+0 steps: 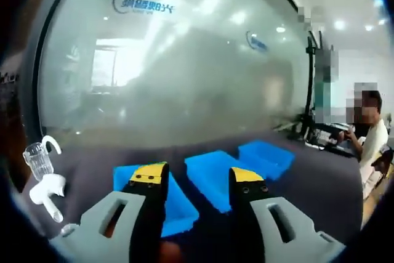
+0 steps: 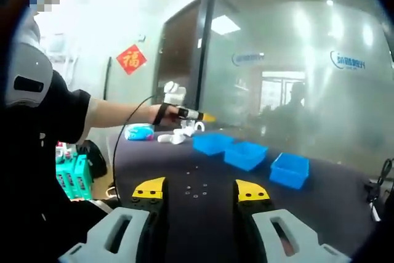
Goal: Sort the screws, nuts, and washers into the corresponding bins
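Three blue bins stand in a row on the dark table: the near bin (image 1: pixel 178 204), the middle bin (image 1: pixel 212 173) and the far bin (image 1: pixel 266 155). My left gripper (image 1: pixel 197 180) hovers open above them, its yellow-tipped jaws apart and holding nothing. In the right gripper view the same bins (image 2: pixel 212 141) (image 2: pixel 246 154) (image 2: pixel 289 169) sit further back. Several small screws, nuts and washers (image 2: pixel 197 190) lie scattered on the table just ahead of my right gripper (image 2: pixel 201 190), which is open and empty. The left gripper (image 2: pixel 188 113) is held in a hand above the table's far left.
White plastic pieces (image 1: pixel 44 183) lie at the table's left edge, seen again as white pieces (image 2: pixel 175 135) beside a light blue object (image 2: pixel 138 132). A frosted glass wall (image 1: pixel 184 60) stands behind the table. A seated person (image 1: pixel 369 137) is off to the right. Green boxes (image 2: pixel 74 177) sit low on the left.
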A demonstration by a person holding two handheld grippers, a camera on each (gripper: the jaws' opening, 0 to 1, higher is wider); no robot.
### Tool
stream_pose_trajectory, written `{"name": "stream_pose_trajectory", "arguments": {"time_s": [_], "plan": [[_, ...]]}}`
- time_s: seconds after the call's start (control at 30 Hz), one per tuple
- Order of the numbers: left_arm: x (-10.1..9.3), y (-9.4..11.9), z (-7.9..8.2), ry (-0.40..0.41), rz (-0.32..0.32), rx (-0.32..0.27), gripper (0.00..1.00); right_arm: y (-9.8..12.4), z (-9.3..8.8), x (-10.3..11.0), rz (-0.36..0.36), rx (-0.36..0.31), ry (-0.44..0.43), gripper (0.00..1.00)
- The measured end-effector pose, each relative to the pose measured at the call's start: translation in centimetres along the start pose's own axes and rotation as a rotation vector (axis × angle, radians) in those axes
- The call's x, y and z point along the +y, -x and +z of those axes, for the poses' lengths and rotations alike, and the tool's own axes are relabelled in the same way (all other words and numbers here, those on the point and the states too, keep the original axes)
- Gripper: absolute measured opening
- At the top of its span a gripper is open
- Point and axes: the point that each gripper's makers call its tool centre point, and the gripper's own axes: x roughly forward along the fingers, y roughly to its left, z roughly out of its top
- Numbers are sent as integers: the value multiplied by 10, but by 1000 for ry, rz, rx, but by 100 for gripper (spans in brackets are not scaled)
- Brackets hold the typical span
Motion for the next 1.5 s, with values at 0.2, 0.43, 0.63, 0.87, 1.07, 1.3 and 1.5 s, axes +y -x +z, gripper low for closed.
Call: {"name": "stream_pose_trajectory", "arguments": {"time_s": [0.2,0.43,0.63,0.87,1.07,1.3,1.5], "plan": [[-23,29,-4,17,-83,-23,45,2,0,0,1,-5,-2,38],[-49,63,-16,14,-197,-2,47,3,-1,1,5,-9,-2,38],[-68,93,-31,-41,-325,49,48,5,0,1,7,-16,-5,38],[-76,125,-50,-99,-398,91,48,7,-3,4,9,-15,-10,38],[-81,153,-65,-128,-434,138,48,9,-5,4,8,-5,-12,38],[-83,170,-80,-138,-459,207,48,9,-11,9,19,10,-15,38],[-86,170,-86,-160,-459,249,48,10,-14,12,24,19,-15,38]]}}
